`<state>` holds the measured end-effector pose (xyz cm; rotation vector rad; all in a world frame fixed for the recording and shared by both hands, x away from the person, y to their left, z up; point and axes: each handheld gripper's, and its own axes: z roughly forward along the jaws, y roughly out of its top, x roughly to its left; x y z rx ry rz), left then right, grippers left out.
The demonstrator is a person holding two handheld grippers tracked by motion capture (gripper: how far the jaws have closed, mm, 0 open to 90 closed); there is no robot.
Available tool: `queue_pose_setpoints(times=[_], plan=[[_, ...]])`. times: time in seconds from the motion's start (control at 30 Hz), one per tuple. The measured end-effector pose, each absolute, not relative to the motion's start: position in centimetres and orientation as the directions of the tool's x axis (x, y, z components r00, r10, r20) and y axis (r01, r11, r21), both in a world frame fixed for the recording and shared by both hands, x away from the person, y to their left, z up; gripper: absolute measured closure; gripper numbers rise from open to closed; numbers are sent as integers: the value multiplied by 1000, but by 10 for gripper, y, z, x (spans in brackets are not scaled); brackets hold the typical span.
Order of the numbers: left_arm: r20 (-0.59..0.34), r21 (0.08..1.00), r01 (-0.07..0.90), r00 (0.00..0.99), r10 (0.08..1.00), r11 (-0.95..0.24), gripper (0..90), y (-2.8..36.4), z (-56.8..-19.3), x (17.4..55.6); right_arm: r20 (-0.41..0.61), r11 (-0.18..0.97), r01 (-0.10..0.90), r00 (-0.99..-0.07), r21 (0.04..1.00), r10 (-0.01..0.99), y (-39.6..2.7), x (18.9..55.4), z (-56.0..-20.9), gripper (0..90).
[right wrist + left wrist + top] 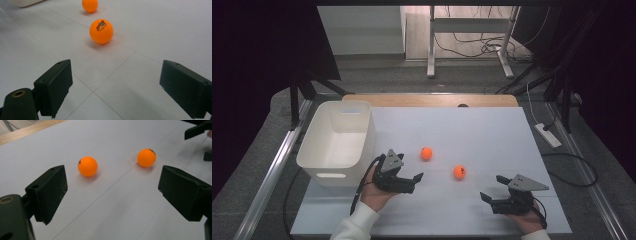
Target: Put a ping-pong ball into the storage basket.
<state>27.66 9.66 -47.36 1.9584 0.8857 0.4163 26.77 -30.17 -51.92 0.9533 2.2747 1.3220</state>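
Observation:
Two orange ping-pong balls lie on the white table top point(482, 130). One ball point(426, 153) sits nearer the middle; the other ball point(459, 172) lies to its right and closer to me. My left gripper point(413, 182) rests low on the table just left of them, open, jaws empty and facing both balls point(87, 166) point(146, 157). At the front right, my right gripper point(493, 188) is open and empty too. It points at the printed ball point(101, 31), a short gap ahead of its jaws, with the second ball point(90, 5) beyond.
A white plastic bin point(337, 142) stands at the table's left edge, just behind my left hand; its corner point(23, 2) shows in the right gripper view. The right gripper's jaw tips point(197, 130) appear far off in the left gripper view. A power strip point(548, 135) lies off the right edge.

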Motion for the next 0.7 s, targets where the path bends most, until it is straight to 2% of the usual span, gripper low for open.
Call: queue_pose_setpoints(times=[0.7], plan=[[-19,831,410,697,717,-376,98,79,-466,296,41,339,377,-718,862,695,-302,268,-519,108]])
